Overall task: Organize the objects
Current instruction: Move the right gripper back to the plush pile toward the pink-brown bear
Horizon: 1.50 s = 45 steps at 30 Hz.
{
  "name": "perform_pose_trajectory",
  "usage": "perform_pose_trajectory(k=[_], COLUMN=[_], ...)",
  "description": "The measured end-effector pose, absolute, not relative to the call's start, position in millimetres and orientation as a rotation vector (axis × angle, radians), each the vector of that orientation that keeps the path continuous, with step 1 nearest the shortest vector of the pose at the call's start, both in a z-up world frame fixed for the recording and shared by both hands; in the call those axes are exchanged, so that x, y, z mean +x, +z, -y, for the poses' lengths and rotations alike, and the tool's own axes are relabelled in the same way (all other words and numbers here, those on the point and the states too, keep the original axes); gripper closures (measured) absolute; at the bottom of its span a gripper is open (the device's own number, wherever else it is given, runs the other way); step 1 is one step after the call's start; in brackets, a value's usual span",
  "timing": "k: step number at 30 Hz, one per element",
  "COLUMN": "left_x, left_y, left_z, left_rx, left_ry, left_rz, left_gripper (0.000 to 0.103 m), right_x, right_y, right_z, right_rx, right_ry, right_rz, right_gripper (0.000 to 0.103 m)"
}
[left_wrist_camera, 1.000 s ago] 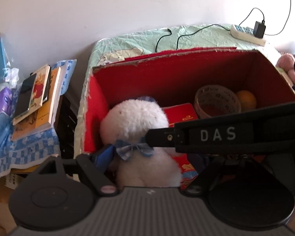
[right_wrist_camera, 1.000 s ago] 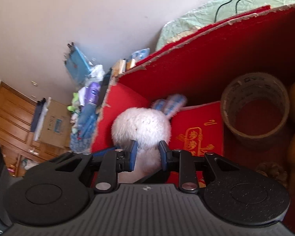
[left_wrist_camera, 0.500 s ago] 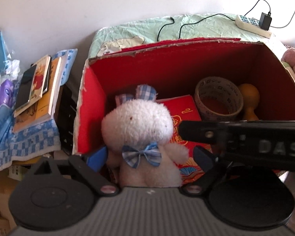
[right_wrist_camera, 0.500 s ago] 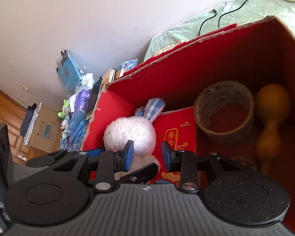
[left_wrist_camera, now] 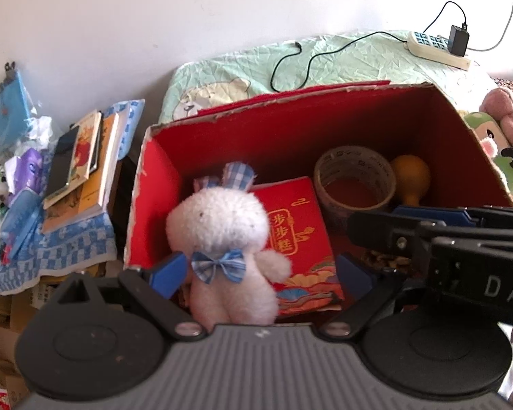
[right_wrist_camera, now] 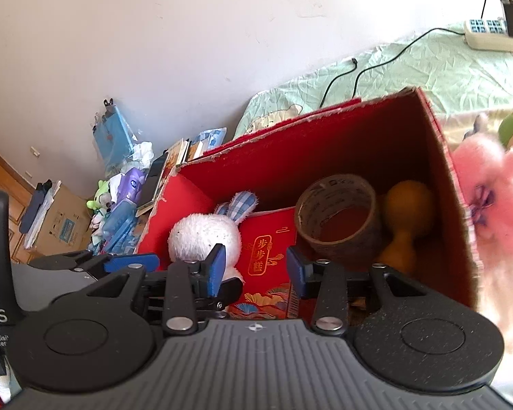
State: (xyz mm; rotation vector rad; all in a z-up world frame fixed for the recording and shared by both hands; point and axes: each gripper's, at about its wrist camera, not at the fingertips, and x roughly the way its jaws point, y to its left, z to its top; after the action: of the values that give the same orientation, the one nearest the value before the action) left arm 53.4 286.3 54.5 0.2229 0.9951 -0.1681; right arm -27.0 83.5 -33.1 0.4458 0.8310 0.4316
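Note:
A white plush bunny (left_wrist_camera: pixel 222 225) with a blue checked bow stands in the left corner of the open red box (left_wrist_camera: pixel 154 205), leaning on a red packet (left_wrist_camera: pixel 290 232) with gold characters. My left gripper (left_wrist_camera: pixel 261 273) is open, its blue fingers wide on either side of the bunny's body at the box's near edge. My right gripper (right_wrist_camera: pixel 256 271) is open above the near edge with nothing between its fingers; the bunny (right_wrist_camera: pixel 201 235) sits just beyond its left finger. A tape roll (right_wrist_camera: pixel 335 184) and a yellow gourd (right_wrist_camera: pixel 407 201) lie at the right of the box (right_wrist_camera: pixel 325 147).
A pink plush (right_wrist_camera: pixel 485 191) and a green plush (left_wrist_camera: pixel 496 150) lie outside the box's right wall. Behind the box is a green bedsheet (left_wrist_camera: pixel 342 58) with a power strip (left_wrist_camera: pixel 434 46) and cables. Stacked books (left_wrist_camera: pixel 82 164) and clutter sit to the left.
My right gripper has opened, let go of the bunny and pulled back up out of the box. The bunny now stands alone in the left corner. The left gripper drew back slightly.

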Motion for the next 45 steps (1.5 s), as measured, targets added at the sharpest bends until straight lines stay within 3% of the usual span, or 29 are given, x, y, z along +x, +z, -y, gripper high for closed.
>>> perform_pose_trajectory(k=[23, 26, 45], left_x=[-15, -22, -41], left_y=[88, 88, 60], left_z=[-176, -154, -36], left_rx=[0.227, 0.226, 0.268], left_ry=[-0.100, -0.120, -0.327], left_rz=[-0.964, -0.968, -1.073], left_gripper=[0.007, 0.003, 0.003], right_x=[-70, -76, -108], right_y=[-9, -9, -44], right_z=[16, 34, 146], right_rx=[0.398, 0.398, 0.462], right_ry=[0.535, 0.524, 0.324], right_rz=[-0.800, -0.799, -0.856], right_gripper=[0.059, 0.059, 0.059])
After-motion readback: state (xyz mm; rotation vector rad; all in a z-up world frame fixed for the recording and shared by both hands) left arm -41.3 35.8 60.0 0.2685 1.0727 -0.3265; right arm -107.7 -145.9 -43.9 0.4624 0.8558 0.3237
